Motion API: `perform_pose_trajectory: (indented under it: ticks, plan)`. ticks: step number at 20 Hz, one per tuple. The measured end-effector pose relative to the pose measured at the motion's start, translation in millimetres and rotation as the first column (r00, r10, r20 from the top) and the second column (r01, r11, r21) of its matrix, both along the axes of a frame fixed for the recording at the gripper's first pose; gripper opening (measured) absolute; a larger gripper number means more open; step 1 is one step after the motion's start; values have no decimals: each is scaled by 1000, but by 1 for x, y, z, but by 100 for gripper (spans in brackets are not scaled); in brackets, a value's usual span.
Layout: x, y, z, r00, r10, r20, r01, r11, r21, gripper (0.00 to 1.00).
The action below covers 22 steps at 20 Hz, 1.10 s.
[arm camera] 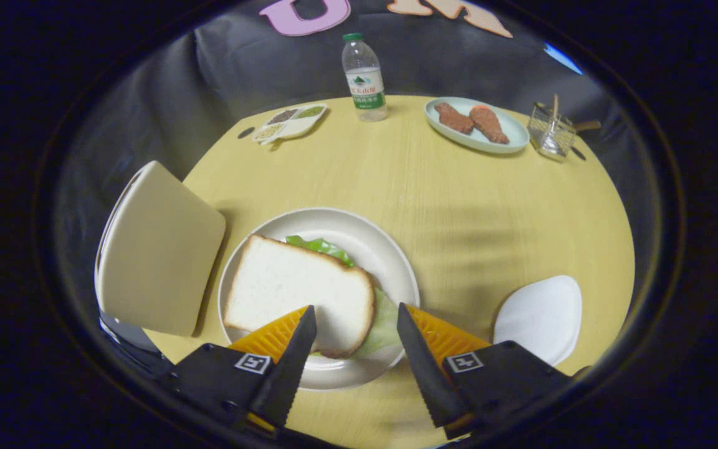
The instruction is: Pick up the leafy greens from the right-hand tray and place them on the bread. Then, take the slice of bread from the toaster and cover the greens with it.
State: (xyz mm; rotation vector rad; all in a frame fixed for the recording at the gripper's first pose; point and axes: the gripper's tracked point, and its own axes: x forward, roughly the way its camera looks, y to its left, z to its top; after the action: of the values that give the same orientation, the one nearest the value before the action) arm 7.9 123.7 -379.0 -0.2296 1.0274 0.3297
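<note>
A white slice of bread lies on a round cream plate just ahead of my fingers. Leafy greens peek out from under the slice at its far edge and at its right side. My gripper is open, its fingers standing apart over the plate's near rim; nothing is held between them. The slice's near right corner sits between the fingertips, below them. A cream toaster stands to the left of the plate. An empty white tray lies to the right of the plate.
At the far side of the round wooden table stand a water bottle, a divided dish of grains, a pale plate with two brown food pieces and a glass holder with utensils.
</note>
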Motion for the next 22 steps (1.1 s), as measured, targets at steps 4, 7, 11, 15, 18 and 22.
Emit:
perform_pose_trajectory:
  ticks: [4,7,11,15,18,22]
  plan:
    - [12,3,46,976,-19,217,9,999,45,86]
    - [29,8,108,917,-82,391,22,987,156,99]
    - [38,2,210,786,-114,608,-30,975,221,98]
    - [25,3,298,651,-100,753,-98,972,214,98]
    - [10,7,332,591,-155,792,-123,953,278,98]
    - [-8,-16,356,519,-220,826,-74,951,300,98]
